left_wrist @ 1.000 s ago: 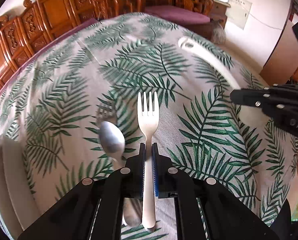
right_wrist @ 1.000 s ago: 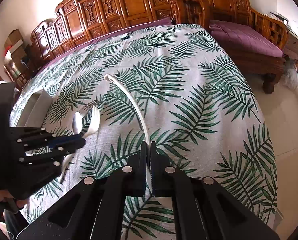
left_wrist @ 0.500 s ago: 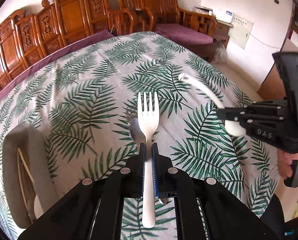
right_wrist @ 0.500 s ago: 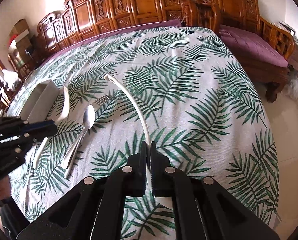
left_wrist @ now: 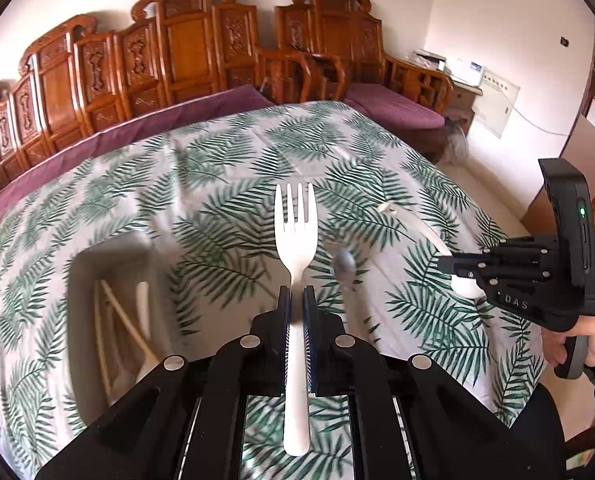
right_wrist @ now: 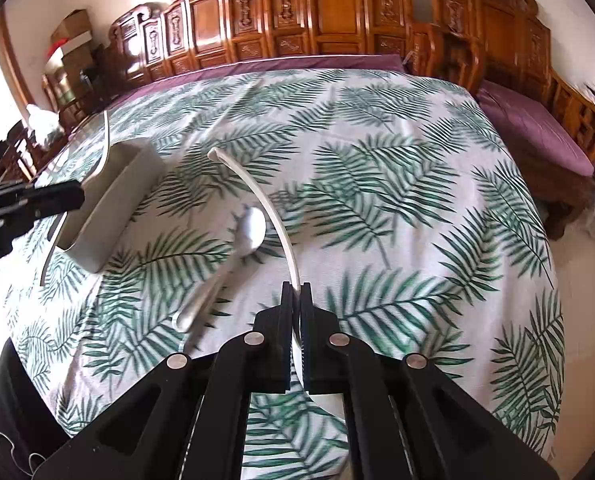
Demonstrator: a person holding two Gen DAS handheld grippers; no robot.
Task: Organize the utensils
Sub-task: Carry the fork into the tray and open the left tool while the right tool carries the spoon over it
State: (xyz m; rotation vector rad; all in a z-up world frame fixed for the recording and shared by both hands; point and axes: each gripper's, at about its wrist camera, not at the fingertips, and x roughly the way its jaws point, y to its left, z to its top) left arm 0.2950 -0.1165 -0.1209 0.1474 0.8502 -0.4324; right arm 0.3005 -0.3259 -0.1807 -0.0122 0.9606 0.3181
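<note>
On the palm-leaf tablecloth (left_wrist: pixel 217 184) a metal spoon (right_wrist: pixel 233 256) lies near the grey utensil tray (right_wrist: pixel 113 200); left gripper (left_wrist: pixel 296 294) pinches a white plastic fork (left_wrist: pixel 296 232), right gripper (right_wrist: pixel 296 290) a white curved spoon (right_wrist: pixel 257 188).

You are working in a home, in what looks like a living or dining room. Across the top of both views runs a row of carved wooden chairs and benches (left_wrist: pixel 201 52) with purple seat cushions (right_wrist: pixel 529 128). The table (right_wrist: pixel 397 184) filling the middle wears a palm-leaf tablecloth, household rather than commercial. At the upper left of the right wrist view, cardboard boxes (right_wrist: pixel 71 34) are stacked by the wall. At the upper right of the left wrist view stands a small side cabinet (left_wrist: pixel 463 94) with papers on it.
</note>
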